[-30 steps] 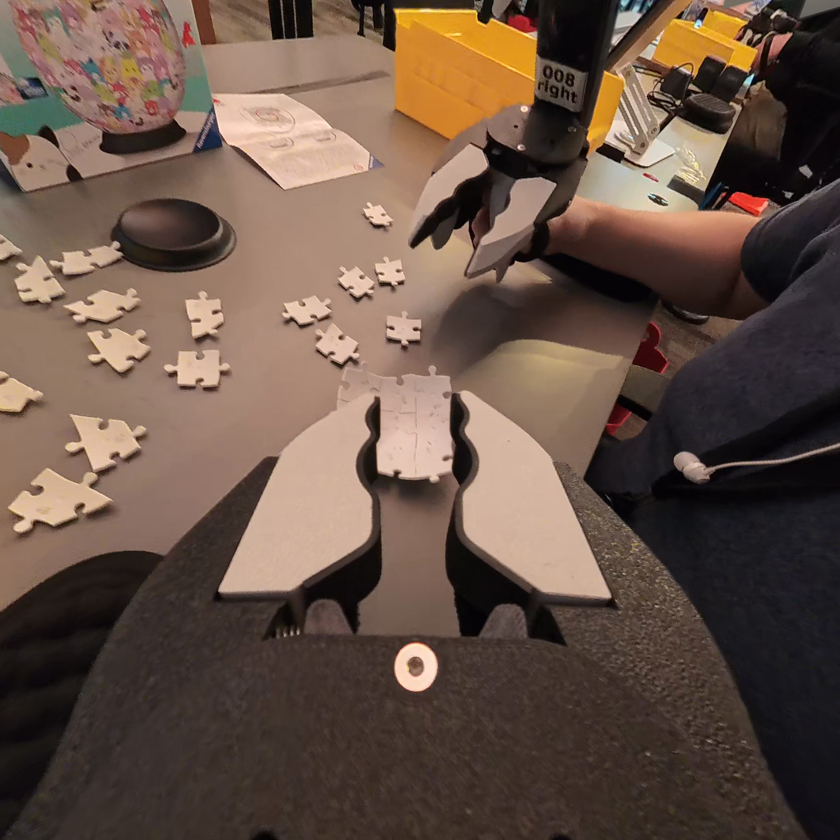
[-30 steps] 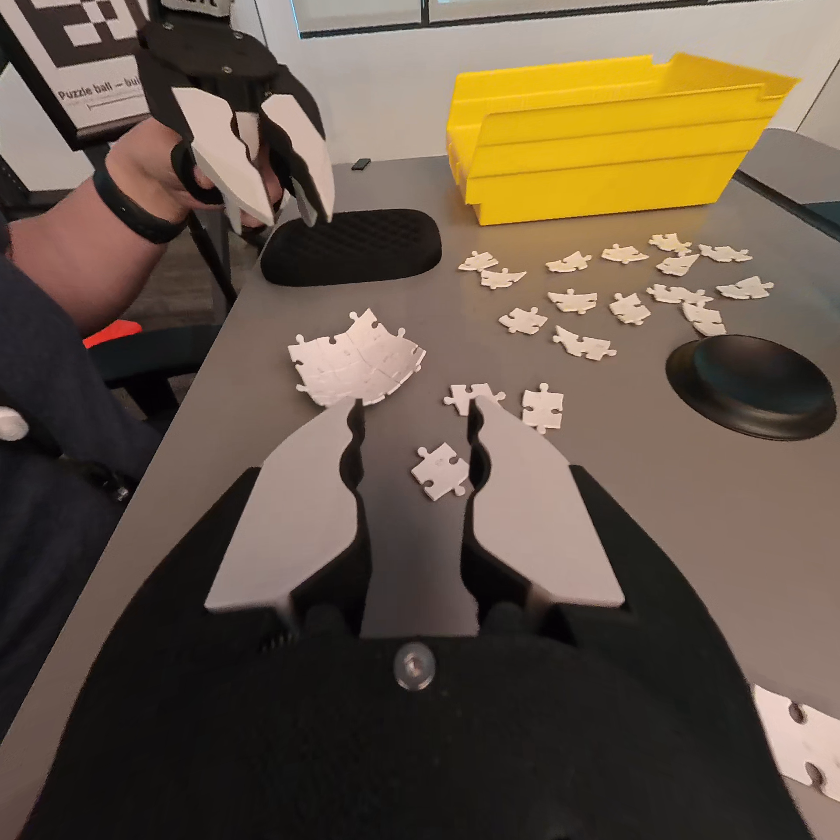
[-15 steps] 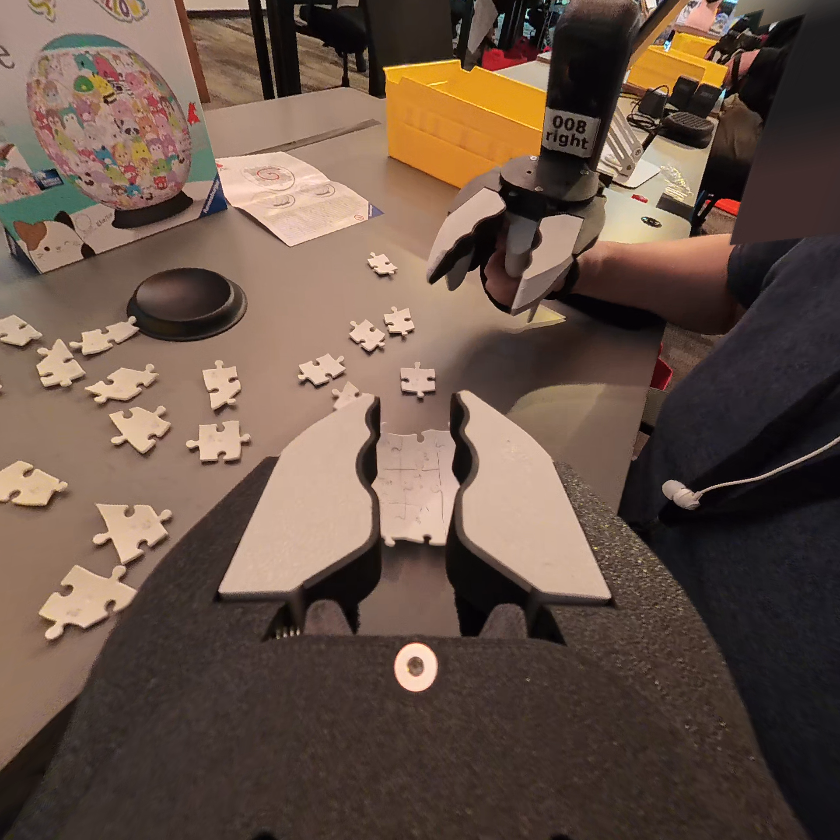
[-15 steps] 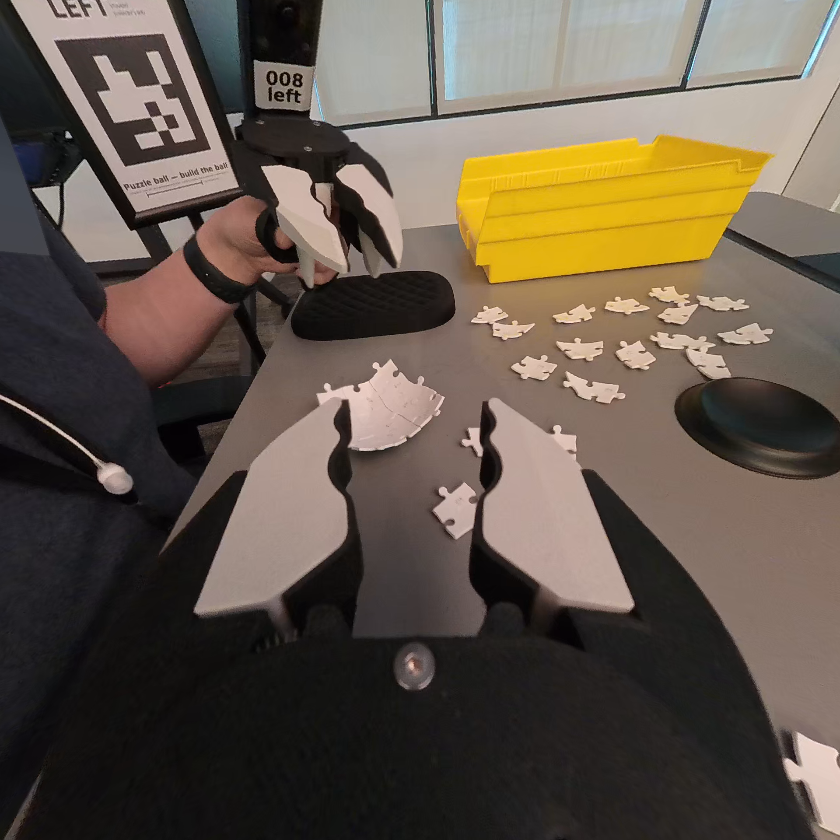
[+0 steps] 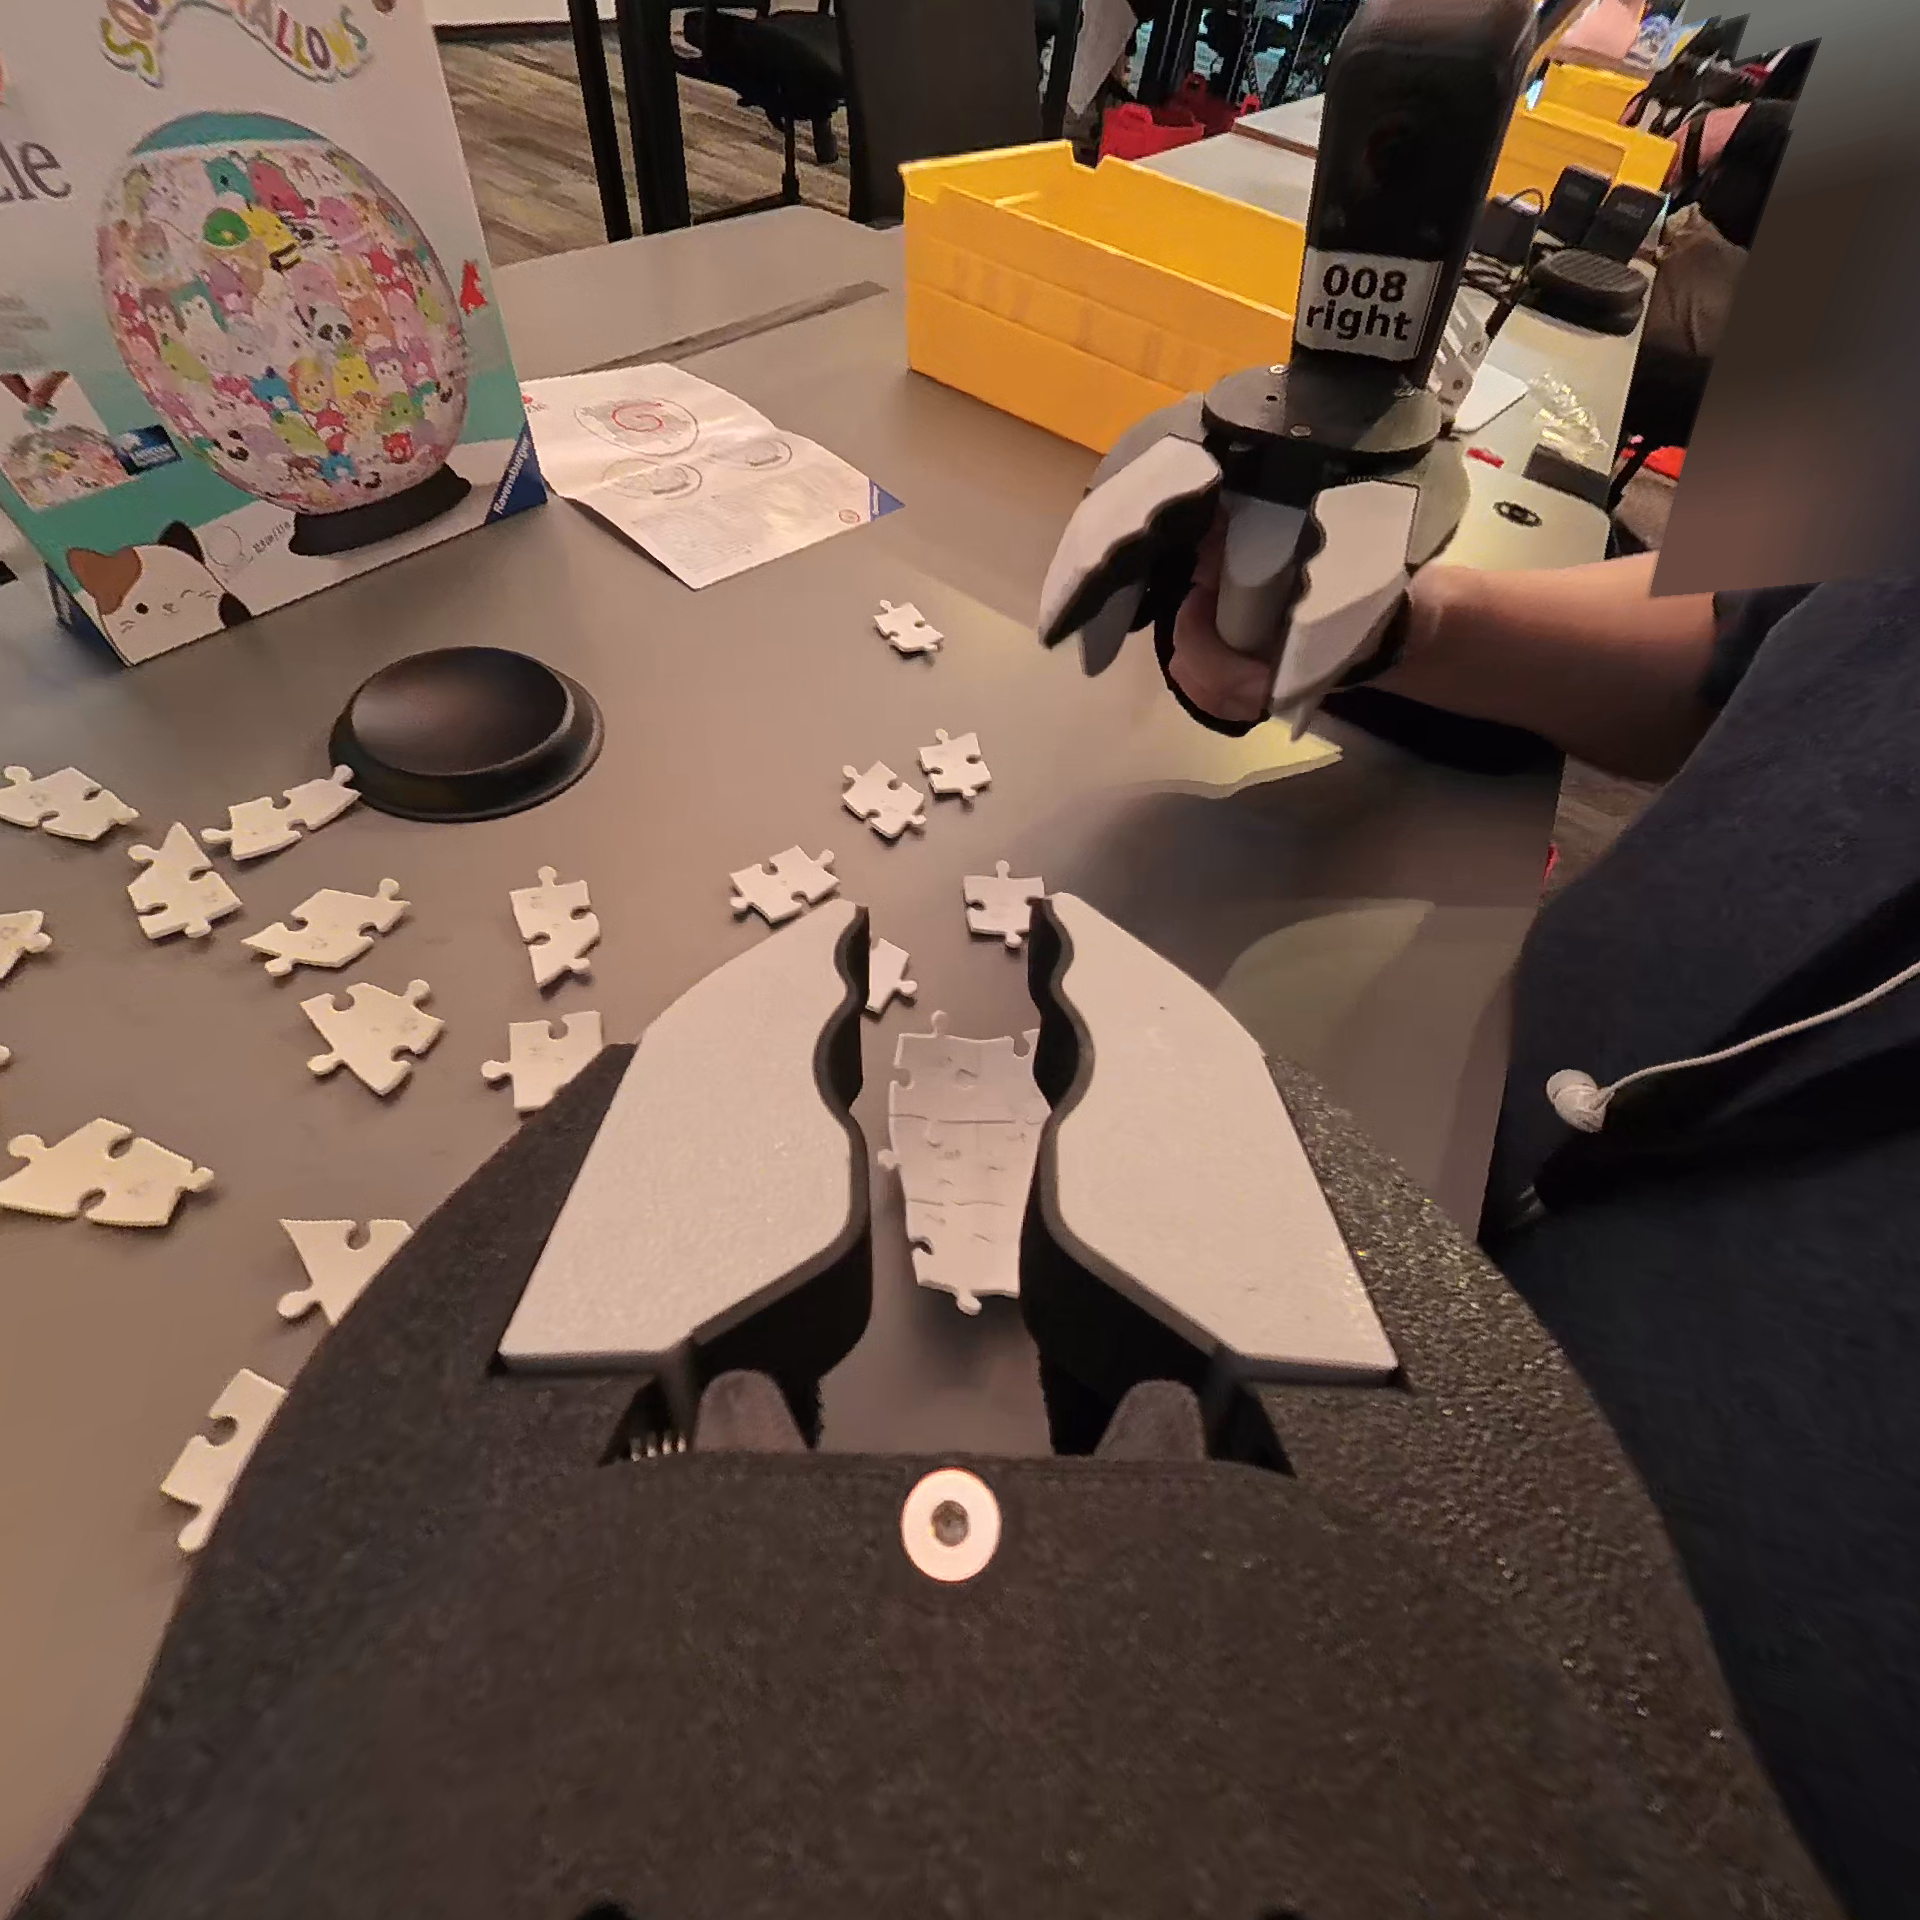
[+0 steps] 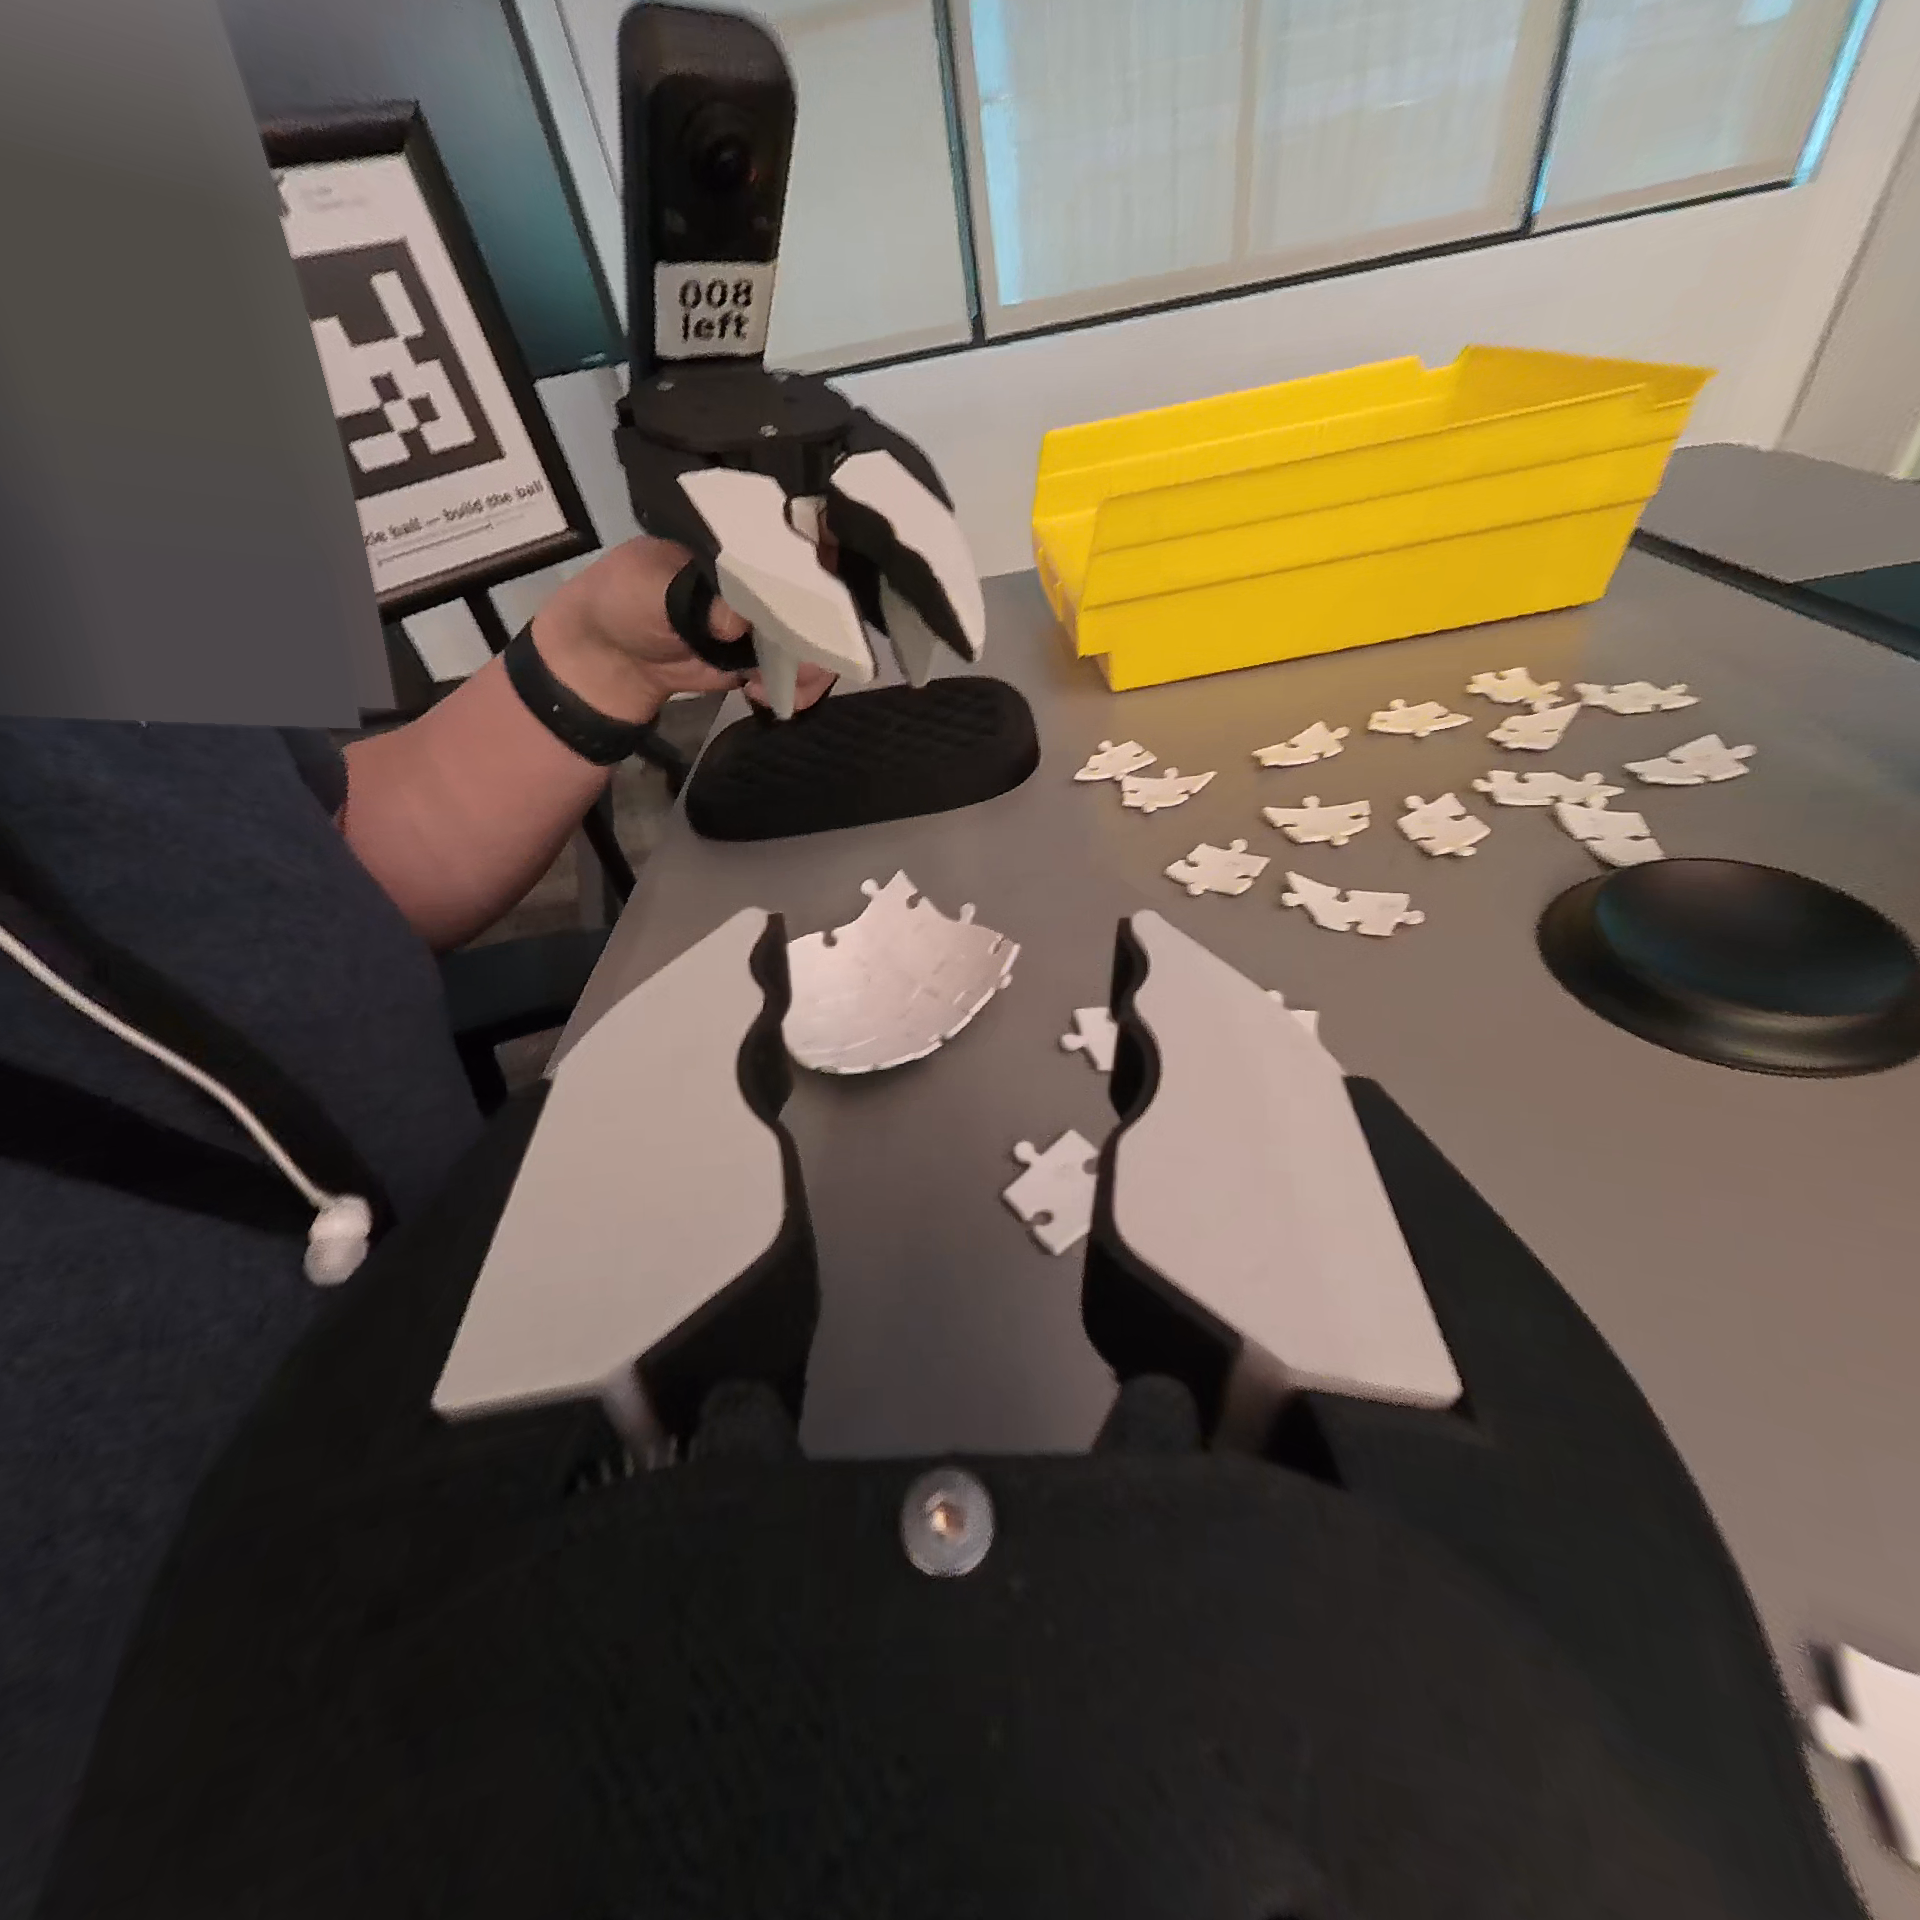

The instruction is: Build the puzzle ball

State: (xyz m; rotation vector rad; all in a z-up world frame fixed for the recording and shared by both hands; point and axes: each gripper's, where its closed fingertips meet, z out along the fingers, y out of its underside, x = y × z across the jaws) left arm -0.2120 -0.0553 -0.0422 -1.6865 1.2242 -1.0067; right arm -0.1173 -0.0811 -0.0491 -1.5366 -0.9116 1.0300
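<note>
**Both grippers up off the table, curved puzzle section lying free**

The joined section (image 6: 894,992), a shallow white bowl of linked pieces, lies on the grey table (image 5: 727,665) near the person's edge; in the left wrist view it shows through the gap between the fingers (image 5: 961,1153), below them and not gripped. The left gripper (image 5: 948,914) has its fingers apart and empty; the right gripper (image 6: 940,925) is spread wide and holds nothing. Loose white pieces (image 5: 369,1029) are scattered across the table, one single piece (image 6: 1055,1184) just beside the right gripper's inner finger edge; the black round stand (image 6: 1745,961) sits beyond them, touched by one piece in the left view. A yellow bin (image 6: 1351,530) stands at the far side, a black ridged pad (image 6: 868,753) near the left hand, the puzzle box (image 5: 239,343) and a paper leaflet (image 5: 707,468) farther off; nothing lies between either gripper and the section.

Since a second ago both grippers have risen and tilted back; the right one's fingers have opened wider, and the section now sits lower between the left fingers.
</note>
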